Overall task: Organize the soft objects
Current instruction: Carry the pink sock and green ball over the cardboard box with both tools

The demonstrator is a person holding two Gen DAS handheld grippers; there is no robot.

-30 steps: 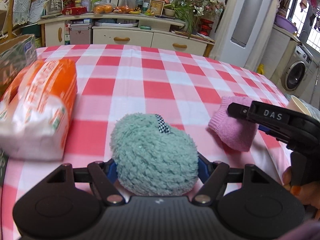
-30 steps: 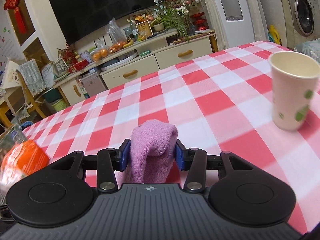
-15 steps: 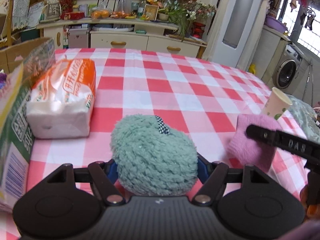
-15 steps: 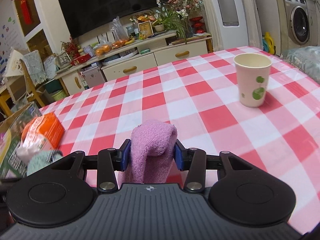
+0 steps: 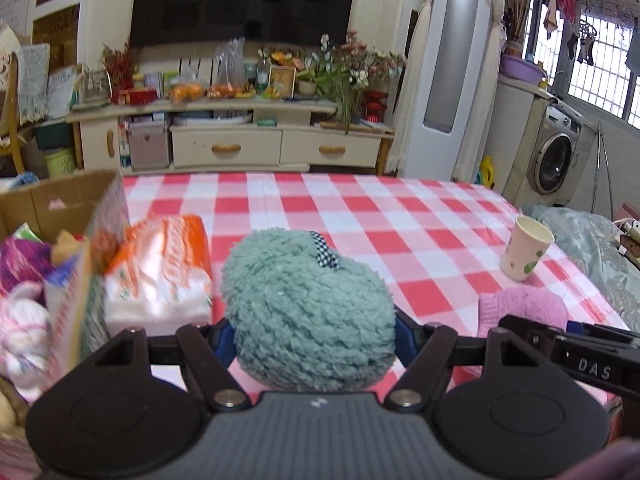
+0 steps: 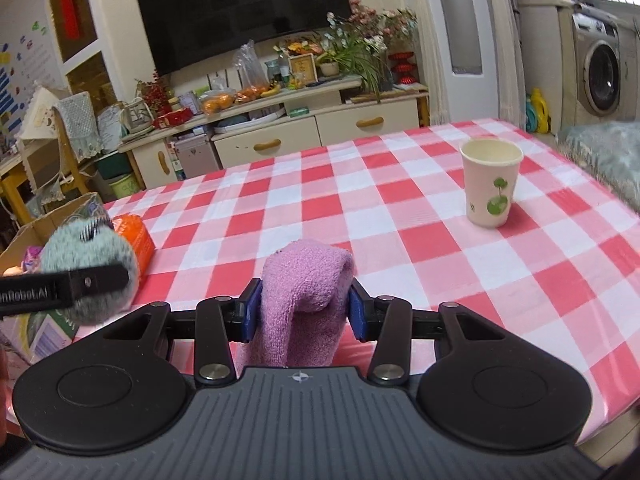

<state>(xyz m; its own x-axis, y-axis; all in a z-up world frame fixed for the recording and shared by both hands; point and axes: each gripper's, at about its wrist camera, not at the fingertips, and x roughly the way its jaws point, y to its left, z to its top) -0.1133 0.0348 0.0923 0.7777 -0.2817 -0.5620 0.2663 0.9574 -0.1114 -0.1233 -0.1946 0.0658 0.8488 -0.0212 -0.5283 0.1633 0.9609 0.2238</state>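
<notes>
My left gripper (image 5: 312, 330) is shut on a fluffy teal plush (image 5: 308, 312) with a small checked ribbon, held above the red-and-white checked table (image 5: 380, 216). In the right wrist view the same teal plush (image 6: 90, 256) hangs at the left with the left gripper's finger across it. My right gripper (image 6: 304, 310) is shut on a folded pink sock (image 6: 304, 292), which droops between the blue pads. The pink sock (image 5: 524, 308) also shows low on the right in the left wrist view. A cardboard box (image 5: 60, 200) at the left holds several soft things.
An orange-and-white tissue pack (image 5: 160, 272) lies on the table beside the box. A paper cup (image 6: 490, 182) with green dots stands at the right. A grey-green cushion (image 5: 596, 248) lies past the table's right edge. A cabinet with clutter stands behind.
Both grippers have risen and drawn back from the table with their loads. The box with its soft things has come into the left wrist view; the cup looks farther from the right gripper.
</notes>
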